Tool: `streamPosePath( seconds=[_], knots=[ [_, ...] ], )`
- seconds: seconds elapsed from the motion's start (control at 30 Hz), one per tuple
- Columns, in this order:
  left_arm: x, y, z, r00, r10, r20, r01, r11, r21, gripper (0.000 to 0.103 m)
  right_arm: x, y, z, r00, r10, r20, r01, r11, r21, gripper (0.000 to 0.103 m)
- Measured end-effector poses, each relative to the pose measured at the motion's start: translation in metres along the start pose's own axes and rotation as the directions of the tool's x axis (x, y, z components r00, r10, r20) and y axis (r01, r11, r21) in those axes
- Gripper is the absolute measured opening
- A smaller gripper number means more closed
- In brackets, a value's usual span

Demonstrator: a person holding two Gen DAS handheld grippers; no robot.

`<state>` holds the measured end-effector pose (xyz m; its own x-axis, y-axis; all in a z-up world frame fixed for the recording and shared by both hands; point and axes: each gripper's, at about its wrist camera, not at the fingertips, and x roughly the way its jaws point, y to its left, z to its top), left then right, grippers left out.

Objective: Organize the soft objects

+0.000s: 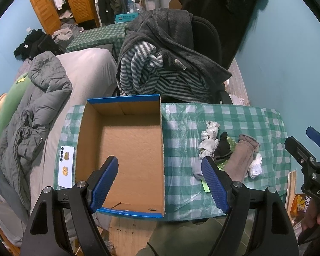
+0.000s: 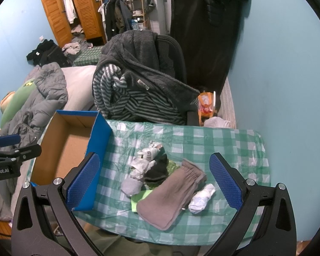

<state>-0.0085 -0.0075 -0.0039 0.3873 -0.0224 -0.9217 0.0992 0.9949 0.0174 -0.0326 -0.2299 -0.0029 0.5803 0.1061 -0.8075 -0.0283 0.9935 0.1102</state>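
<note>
Both grippers' fingers spread wide, holding nothing: the left gripper (image 1: pixel 160 181) hangs over the empty cardboard box (image 1: pixel 125 145), while between the right gripper's (image 2: pixel 154 181) fingers lies a pile of socks (image 2: pixel 166 183) on the checked tablecloth (image 2: pixel 234 145).

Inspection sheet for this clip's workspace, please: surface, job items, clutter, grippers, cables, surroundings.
Surface: green-and-white checked plastic tablecloth, wrinkled.
Job's things: open blue-rimmed cardboard box, nothing inside; heap of socks beside it, including a long taupe sock, a black sock and a rolled white sock.
Clutter: white phone left of the box.
Grippers: left gripper open; right gripper open.
Cables: nothing seen.
Surroundings: clothes-draped chair, bed.
</note>
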Motion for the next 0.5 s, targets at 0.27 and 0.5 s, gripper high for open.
streamPosePath(
  seconds=[0.27,0.5],
  knots=[
    [0.0013,-0.0023,-0.0015,1.000,0.001,-0.008,-0.001,1.000,0.003,0.081,-0.0002,0.0001,0.0001,1.000,0.000,-0.001,0.000,1.000,-0.001,0.102],
    [0.0014,-0.0036,-0.0034,1.000,0.001,-0.012,-0.001,1.000,0.000,0.081,0.0001,0.0004,0.0000,1.000,0.000,-0.002,0.000,1.000,-0.001,0.102]
  ],
)
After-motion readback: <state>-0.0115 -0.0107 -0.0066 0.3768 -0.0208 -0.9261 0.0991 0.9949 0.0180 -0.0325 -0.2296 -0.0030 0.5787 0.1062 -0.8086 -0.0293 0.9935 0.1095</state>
